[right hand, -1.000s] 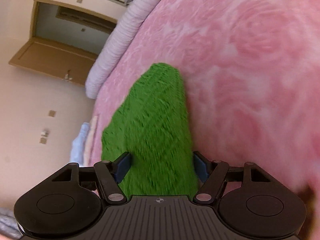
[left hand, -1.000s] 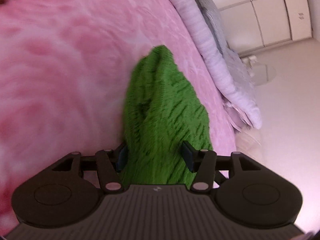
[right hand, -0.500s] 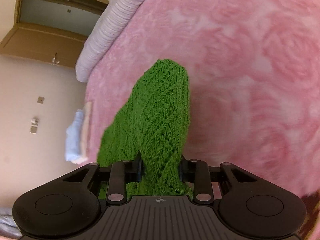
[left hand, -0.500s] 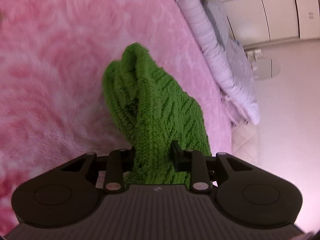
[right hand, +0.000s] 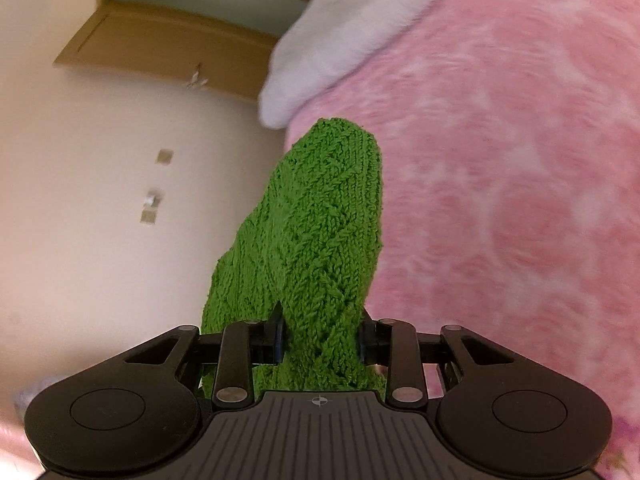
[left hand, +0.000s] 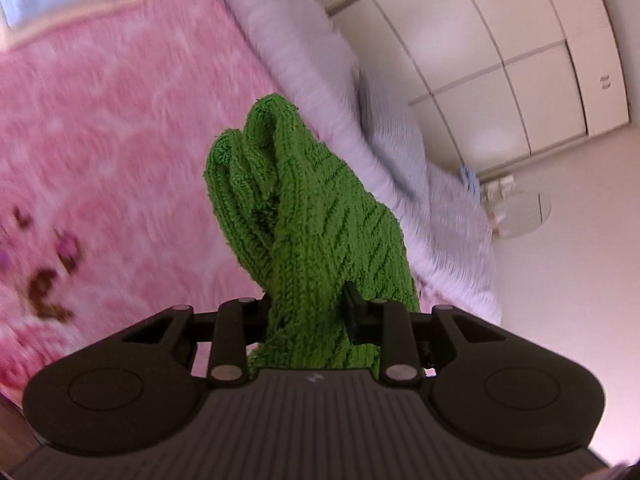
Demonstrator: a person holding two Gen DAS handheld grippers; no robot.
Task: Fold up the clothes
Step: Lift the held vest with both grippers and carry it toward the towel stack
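Observation:
A green knitted garment [left hand: 308, 216] hangs bunched from my left gripper [left hand: 306, 316], whose jaws are shut on it, above the pink fleece bedspread [left hand: 120, 140]. In the right wrist view the same green knit [right hand: 320, 240] rises as a thick fold out of my right gripper [right hand: 320, 340], which is also shut on it. Both grippers are lifted off the bed. The rest of the garment below the jaws is hidden by the gripper bodies.
A white ribbed quilt [left hand: 304, 64] lies rolled along the bed's far edge, also seen as the quilt [right hand: 352, 32] in the right wrist view. A white wardrobe [left hand: 500, 60] stands beyond it. A wooden door frame [right hand: 168, 52] and cream floor [right hand: 100, 220] lie left of the bed.
Both grippers went from open around the green knit to shut on it, then rose away from the bed, pulling the fabric up into bunched folds.

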